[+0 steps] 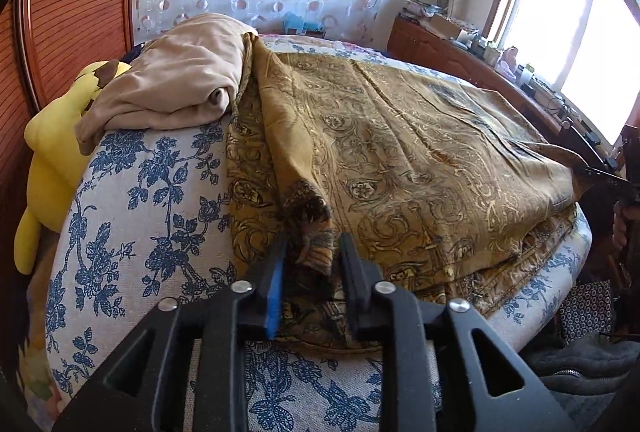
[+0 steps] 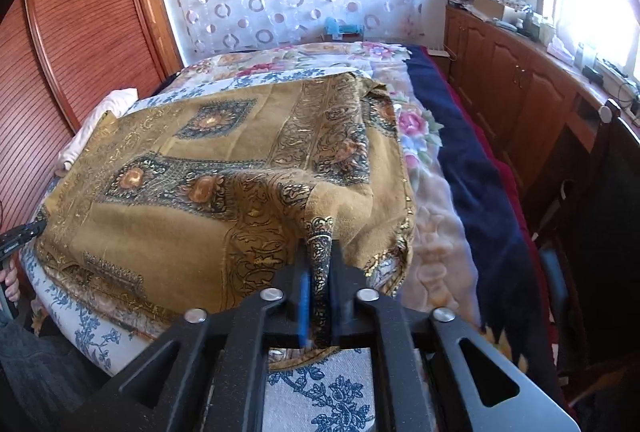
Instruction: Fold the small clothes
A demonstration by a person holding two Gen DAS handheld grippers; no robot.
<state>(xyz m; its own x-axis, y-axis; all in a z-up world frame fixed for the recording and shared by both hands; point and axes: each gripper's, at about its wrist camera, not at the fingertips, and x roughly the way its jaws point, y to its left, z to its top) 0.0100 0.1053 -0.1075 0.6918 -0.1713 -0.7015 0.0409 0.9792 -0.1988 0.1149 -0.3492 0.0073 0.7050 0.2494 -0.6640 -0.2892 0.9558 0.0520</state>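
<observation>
A mustard-gold patterned cloth (image 1: 400, 159) lies folded on the bed, and it also shows in the right wrist view (image 2: 192, 191). My left gripper (image 1: 314, 252) stands part open with a raised corner of the cloth between its jaws; the jaws stand apart from the fabric. My right gripper (image 2: 318, 264) is shut on another corner of the cloth and holds it pinched up off the bed. The right gripper's tip also shows at the far right of the left wrist view (image 1: 600, 177).
The bed has a blue-flowered white sheet (image 1: 152, 191). A beige garment (image 1: 180, 87) and a yellow plush toy (image 1: 52, 159) lie at its left. A floral blanket with navy edge (image 2: 460, 159) lies right of the cloth. A wooden cabinet (image 2: 520, 79) stands under the window.
</observation>
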